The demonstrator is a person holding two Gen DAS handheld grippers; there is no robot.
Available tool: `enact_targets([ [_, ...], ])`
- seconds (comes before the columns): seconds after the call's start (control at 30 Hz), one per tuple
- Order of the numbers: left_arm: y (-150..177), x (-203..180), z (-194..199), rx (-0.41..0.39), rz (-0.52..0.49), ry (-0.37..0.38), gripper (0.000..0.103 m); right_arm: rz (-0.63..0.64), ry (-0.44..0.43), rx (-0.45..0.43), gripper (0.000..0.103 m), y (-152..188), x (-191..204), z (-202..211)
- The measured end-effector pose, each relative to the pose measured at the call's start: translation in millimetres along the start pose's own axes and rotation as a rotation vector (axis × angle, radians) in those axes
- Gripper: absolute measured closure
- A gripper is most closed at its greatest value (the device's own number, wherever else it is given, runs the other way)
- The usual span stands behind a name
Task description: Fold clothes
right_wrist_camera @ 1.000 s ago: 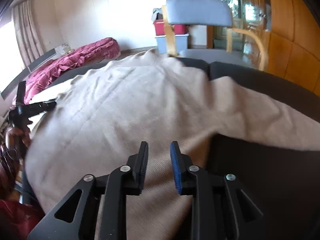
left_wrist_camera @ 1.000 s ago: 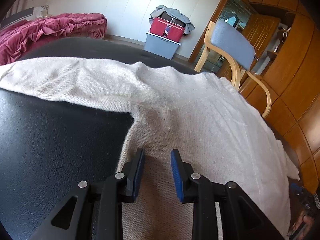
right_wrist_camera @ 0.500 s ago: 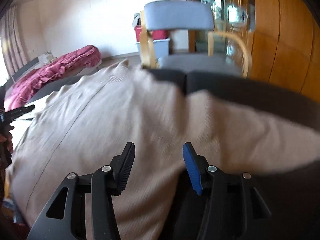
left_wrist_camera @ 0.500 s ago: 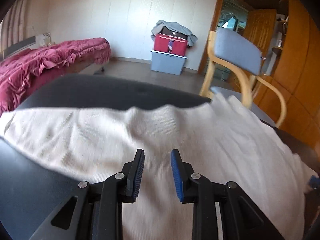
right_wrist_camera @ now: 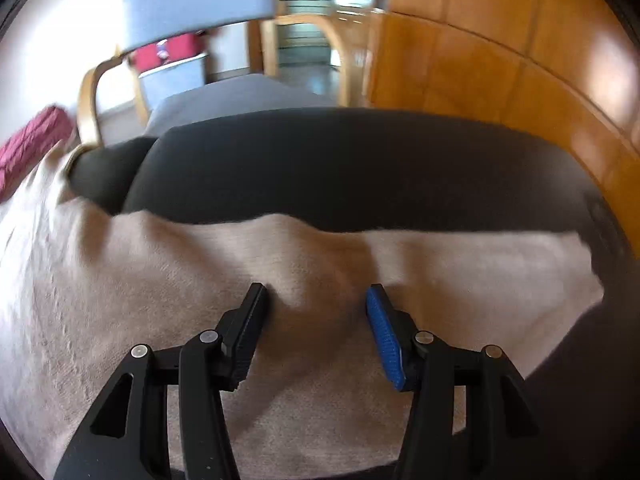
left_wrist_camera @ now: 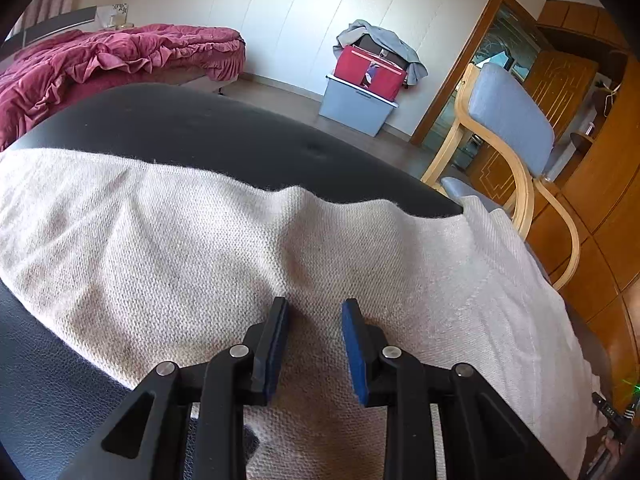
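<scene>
from the left wrist, the left gripper (left_wrist_camera: 314, 310) hangs over a cream knit sweater (left_wrist_camera: 168, 248) spread flat on the black table (left_wrist_camera: 224, 136), fingers narrowly parted with nothing pinched, probably lining up on a sleeve. from the right wrist, blurred, the right gripper (right_wrist_camera: 316, 294) hovers over the other sleeve (right_wrist_camera: 460, 264), fingers wider and empty, likely readying a grab.

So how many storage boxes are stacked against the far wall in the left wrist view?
2: a grey-blue box on the floor by the white wall, and a red box sitting on top of it, under a draped grey garment. Others may be hidden behind.
</scene>
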State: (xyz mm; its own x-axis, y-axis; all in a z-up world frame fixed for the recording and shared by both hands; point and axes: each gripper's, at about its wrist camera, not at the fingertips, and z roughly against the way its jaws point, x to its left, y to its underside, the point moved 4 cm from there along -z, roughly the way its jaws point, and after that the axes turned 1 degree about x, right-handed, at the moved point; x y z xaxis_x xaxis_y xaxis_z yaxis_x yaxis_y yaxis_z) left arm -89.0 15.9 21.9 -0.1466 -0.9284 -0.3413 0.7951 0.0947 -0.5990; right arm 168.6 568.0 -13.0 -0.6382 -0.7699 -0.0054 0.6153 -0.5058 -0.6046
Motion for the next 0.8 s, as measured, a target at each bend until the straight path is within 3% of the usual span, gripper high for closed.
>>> enact_targets([
  [0.07,0.7,-0.2,0.2,0.000,0.002,0.001,0.076,-0.001,0.027,0.015,0.049,-2.8,2.8,3.3],
  [0.13,2.4,-0.5,0.9,0.000,-0.001,-0.003,0.076,0.026,0.010,-0.038,0.052,-11.0,24.5,18.5],
  [0.2,3.9,-1.1,2.0,-0.001,-0.006,-0.008,0.076,0.087,-0.058,-0.116,0.052,-21.8,61.9,36.3],
  [0.27,4.0,-2.5,0.0,-0.001,-0.006,-0.009,0.076,0.197,-0.156,-0.169,0.052,-35.4,123.3,45.8],
  [0.37,4.0,-3.1,-1.2,-0.004,0.001,0.000,0.076,0.346,-0.305,-0.164,0.052,-50.0,209.3,40.6],
  [0.57,5.2,0.6,0.5,-0.010,0.017,0.021,0.076,0.463,-0.428,-0.070,0.068,-61.4,323.4,-2.0],
  [0.6,5.2,0.3,0.2,-0.011,0.017,0.020,0.076,0.480,-0.422,-0.053,0.075,-59.4,334.3,-9.2],
  [0.7,5.1,0.3,-0.5,-0.013,0.019,0.022,0.076,0.482,-0.367,-0.018,0.076,-56.3,347.1,-30.2],
  [0.8,4.7,2.2,-0.6,-0.014,0.026,0.027,0.076,0.400,-0.363,-0.025,0.079,-57.2,326.0,-38.8],
])
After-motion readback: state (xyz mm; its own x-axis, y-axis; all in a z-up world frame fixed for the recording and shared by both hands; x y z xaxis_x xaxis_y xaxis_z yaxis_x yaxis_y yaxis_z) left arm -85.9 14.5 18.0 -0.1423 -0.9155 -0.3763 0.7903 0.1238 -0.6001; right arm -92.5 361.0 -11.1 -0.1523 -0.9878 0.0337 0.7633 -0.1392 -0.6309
